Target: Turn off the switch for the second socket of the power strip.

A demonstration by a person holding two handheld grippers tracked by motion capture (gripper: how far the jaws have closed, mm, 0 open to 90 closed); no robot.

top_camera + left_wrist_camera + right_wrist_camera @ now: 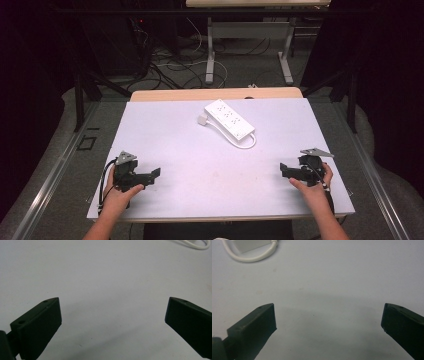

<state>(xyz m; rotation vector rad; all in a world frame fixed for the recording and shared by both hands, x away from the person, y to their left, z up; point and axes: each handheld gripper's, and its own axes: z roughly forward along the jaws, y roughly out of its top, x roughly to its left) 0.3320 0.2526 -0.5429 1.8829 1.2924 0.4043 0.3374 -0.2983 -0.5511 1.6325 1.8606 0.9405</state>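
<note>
White bench [200, 165] top, dark room behind. Left tool [150, 175] and right tool [284, 169] rest at the near corners, jaws wide and empty, apparently staged for a start. Power strip [229, 119] lies far-centre, well apart from both, cord [247, 143] looped beside it.

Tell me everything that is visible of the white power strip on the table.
The power strip is a long white bar, plastic by its look, with rows of sockets on top. It lies flat and diagonal on the far middle of the white table. Its white cord loops at the near end; a white plug lies beside the far end. Neither gripper touches it.
</note>
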